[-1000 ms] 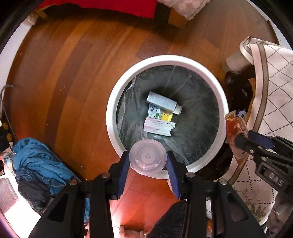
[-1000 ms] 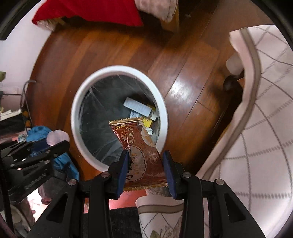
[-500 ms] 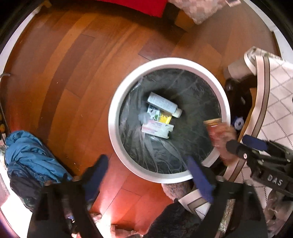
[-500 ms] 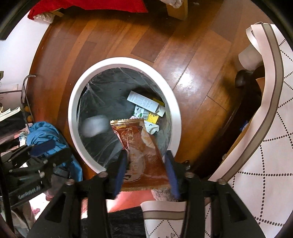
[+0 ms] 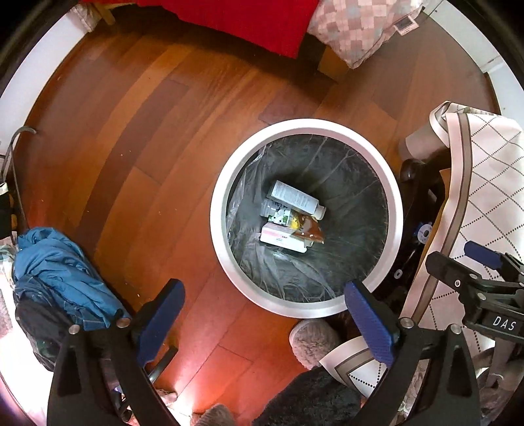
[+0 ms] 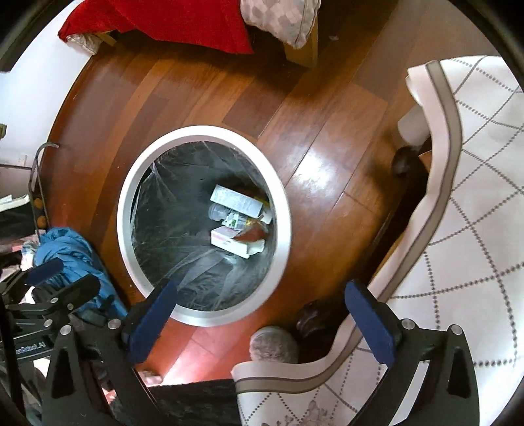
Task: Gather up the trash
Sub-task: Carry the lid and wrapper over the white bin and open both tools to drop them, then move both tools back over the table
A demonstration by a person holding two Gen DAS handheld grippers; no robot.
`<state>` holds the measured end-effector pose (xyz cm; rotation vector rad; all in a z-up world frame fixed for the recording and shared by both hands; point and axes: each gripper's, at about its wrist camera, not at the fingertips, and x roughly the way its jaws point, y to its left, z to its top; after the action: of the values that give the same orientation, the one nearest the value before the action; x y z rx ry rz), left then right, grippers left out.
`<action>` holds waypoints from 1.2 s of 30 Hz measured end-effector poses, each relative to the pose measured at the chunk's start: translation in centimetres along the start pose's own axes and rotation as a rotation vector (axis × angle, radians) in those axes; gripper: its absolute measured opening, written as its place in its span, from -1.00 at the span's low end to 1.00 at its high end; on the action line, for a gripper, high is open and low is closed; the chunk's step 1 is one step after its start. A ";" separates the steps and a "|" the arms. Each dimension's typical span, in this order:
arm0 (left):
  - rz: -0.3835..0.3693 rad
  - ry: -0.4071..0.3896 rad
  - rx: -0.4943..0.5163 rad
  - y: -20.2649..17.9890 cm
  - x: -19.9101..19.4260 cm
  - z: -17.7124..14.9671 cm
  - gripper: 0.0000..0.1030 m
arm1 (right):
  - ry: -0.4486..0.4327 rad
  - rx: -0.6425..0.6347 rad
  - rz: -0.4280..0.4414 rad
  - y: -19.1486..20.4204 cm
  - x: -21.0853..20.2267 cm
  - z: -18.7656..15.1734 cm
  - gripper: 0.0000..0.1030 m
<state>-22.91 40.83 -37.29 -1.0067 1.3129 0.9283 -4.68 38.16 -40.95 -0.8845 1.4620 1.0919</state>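
A round white-rimmed trash bin (image 5: pixel 394 209) with a dark liner stands on the wooden floor; it also shows in the right wrist view (image 6: pixel 126 209). At its bottom lie a white bottle (image 5: pixel 294 197), a white box (image 5: pixel 281 239), a brown snack wrapper (image 5: pixel 309 231) and a clear cup (image 6: pixel 216 211). My left gripper (image 5: pixel 265 311) is open and empty above the bin's near rim. My right gripper (image 6: pixel 262 311) is open and empty above the bin's near right side.
A blue garment (image 5: pixel 62 272) lies on the floor at the left. A white patterned tablecloth (image 6: pixel 465 209) hangs at the right over a dark table leg (image 6: pixel 404 164). A red cloth (image 5: pixel 235 23) and a checked pillow (image 5: pixel 357 29) lie at the far side.
Both grippers opened. The clear cup dropped from the left gripper and the brown wrapper dropped from the right gripper; both now lie in the bin. Both grippers rose higher.
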 end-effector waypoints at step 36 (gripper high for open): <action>0.134 -0.527 0.013 -7.3 -19.9 -15.8 0.94 | -0.484 0.036 0.195 -3.0 -23.1 -17.6 1.00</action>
<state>-21.98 23.95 -16.92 -0.6069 0.9434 1.1888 -3.49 19.80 -18.31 -0.4140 1.1699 1.3114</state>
